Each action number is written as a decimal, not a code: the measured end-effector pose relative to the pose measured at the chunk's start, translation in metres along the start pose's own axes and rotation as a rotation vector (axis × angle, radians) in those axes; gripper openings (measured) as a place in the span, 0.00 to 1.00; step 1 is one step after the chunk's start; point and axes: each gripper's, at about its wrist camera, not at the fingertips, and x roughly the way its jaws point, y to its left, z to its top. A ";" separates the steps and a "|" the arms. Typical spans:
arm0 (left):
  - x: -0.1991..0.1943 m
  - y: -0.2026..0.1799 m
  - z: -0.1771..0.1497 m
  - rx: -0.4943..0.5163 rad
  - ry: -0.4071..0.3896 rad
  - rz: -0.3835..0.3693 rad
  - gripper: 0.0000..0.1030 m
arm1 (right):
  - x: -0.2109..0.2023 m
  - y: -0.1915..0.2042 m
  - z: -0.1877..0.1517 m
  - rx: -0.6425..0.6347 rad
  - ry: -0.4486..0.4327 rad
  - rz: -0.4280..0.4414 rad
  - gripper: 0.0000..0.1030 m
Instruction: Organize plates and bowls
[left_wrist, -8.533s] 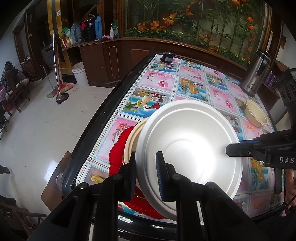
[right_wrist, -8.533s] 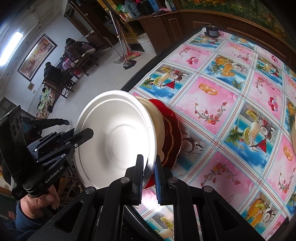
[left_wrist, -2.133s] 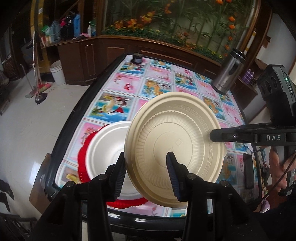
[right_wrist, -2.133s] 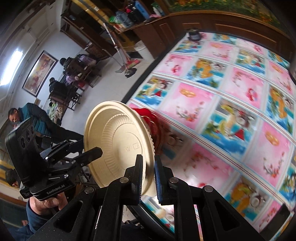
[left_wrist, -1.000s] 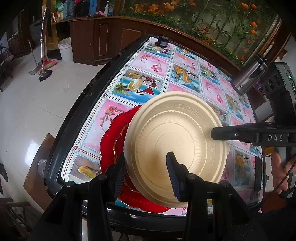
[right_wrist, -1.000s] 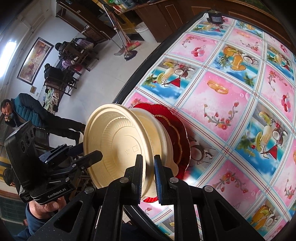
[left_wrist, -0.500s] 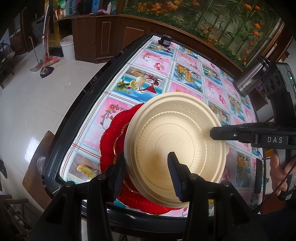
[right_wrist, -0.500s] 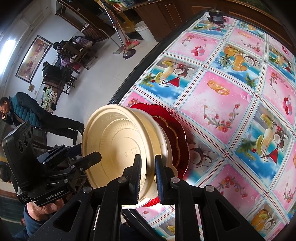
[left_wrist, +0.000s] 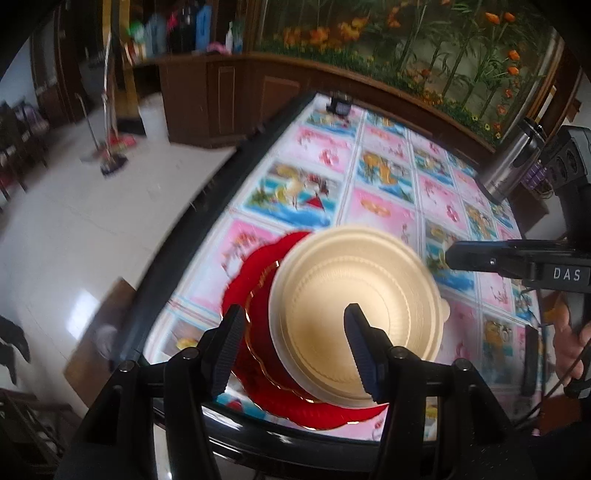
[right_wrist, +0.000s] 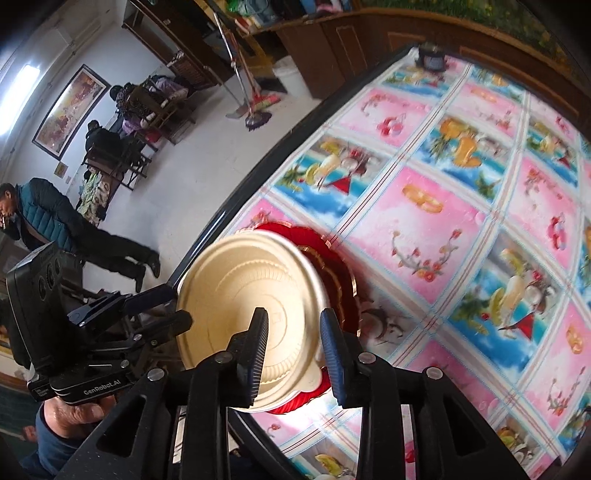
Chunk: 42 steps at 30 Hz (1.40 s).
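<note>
Our count on the tablecloth

We see one beige plate, two red plates, one steel flask, two grippers.

"DAS" marks the right hand-held gripper; "GenRobot.AI" the left hand-held gripper.

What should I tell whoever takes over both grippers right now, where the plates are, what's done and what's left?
Left gripper: open, fingers either side of the stack's near rim, holding nothing.
Right gripper: open, astride the stack's rim, holding nothing.
Beige plate sits on top of the stack on the red plate, at the near edge of the table; another rim peeks out beneath it.
Done: beige plate stacked and let go.
Left: back both grippers away; no loose bowl shows in these views, so look further along the table, past the steel flask.
</note>
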 end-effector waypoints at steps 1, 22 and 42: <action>-0.006 -0.001 0.001 -0.004 -0.029 0.025 0.72 | -0.008 0.003 -0.003 -0.019 -0.030 -0.014 0.31; -0.039 -0.044 -0.034 0.043 -0.179 0.202 0.80 | -0.042 0.022 -0.066 -0.107 -0.142 -0.096 0.52; -0.049 -0.047 -0.057 0.023 -0.174 0.244 0.81 | -0.039 0.030 -0.094 -0.158 -0.098 -0.098 0.55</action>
